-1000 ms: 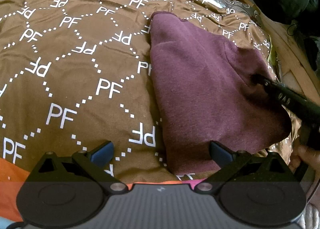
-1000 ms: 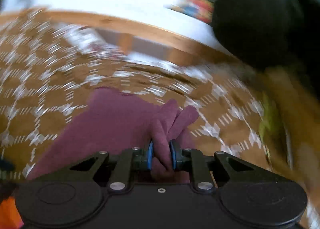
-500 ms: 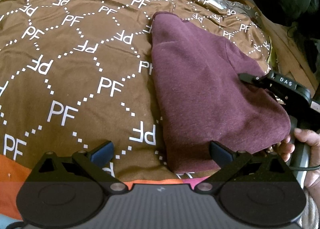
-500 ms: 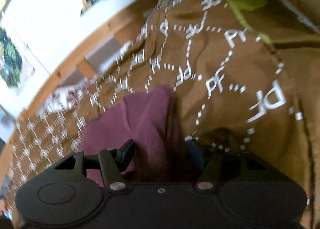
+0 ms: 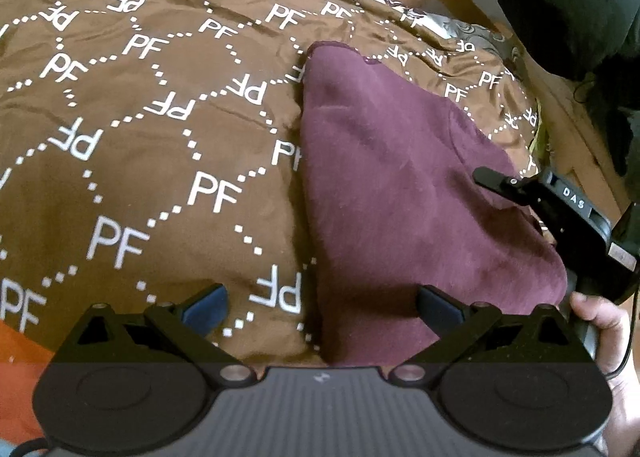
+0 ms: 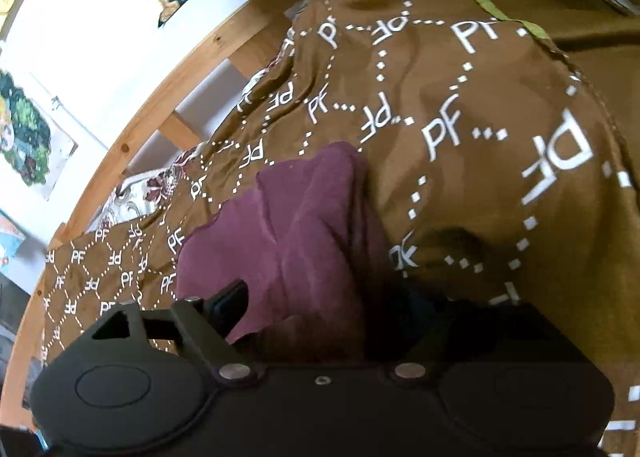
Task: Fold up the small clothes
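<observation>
A maroon knit garment lies folded on the brown PF-patterned bedspread, a long narrow shape running away from the left gripper, whose right fingertip overlaps its near end. Its soft top layer is smooth, with a faint seam. Its far end is rounded.

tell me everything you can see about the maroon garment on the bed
The maroon garment is a soft, fleecy-looking knit, folded into a rough wedge, narrow at the far end and wide near the cameras. It lies flat on the brown PF-printed bedspread, with a seam and a fold ridge showing. The open right gripper straddles its right edge; the open left gripper hovers at its near edge.
</observation>
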Motion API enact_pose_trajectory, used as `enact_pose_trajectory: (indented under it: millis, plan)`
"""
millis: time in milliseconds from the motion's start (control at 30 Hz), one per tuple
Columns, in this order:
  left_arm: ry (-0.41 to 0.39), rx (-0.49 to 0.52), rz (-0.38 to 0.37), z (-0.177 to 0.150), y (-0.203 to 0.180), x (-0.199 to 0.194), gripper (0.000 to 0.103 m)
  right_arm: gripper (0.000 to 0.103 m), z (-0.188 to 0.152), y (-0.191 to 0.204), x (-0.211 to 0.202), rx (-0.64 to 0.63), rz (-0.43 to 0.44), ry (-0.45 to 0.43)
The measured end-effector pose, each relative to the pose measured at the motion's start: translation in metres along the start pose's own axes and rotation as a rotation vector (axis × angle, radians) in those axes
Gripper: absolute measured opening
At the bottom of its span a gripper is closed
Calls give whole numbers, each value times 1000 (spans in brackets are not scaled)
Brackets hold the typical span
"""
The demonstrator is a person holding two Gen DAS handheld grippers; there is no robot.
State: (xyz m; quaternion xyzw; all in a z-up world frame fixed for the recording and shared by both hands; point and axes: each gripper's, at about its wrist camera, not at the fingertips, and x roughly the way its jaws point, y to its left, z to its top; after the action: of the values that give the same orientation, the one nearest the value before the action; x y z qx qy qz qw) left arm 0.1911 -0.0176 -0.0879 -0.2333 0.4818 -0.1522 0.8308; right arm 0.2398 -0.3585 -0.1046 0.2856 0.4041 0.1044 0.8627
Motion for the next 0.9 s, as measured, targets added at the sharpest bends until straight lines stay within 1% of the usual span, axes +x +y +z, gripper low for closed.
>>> enact_pose_trajectory:
  millis: [300,467,567,633,667,700,767,833,867,900]
  plan:
    - [-3,30,-43,2,-6,13,102,83,1,0,3,6,-30,-3]
    - [1,21,-90,3,-8,15,102,84,3,-2,3,17,-31,-2]
    - [13,41,-141,4,-11,17,102,84,2,-1,4,11,-36,-3]
    - [18,49,-170,4,-12,17,102,81,2,1,4,-8,-48,-8]
    - [20,49,-177,5,-13,18,102,74,1,3,4,-29,-65,-10]
    - [21,48,-182,5,-13,18,101,68,0,5,4,-48,-80,-11]
    - [27,38,-195,6,-11,18,95,63,0,8,4,-75,-90,-13]
    - [33,30,-199,7,-10,19,83,56,-1,9,3,-93,-91,-17]
    - [32,31,-189,7,-10,19,80,54,-1,11,2,-102,-95,-20]
    - [31,38,-182,7,-11,19,69,50,-1,12,2,-112,-97,-21]
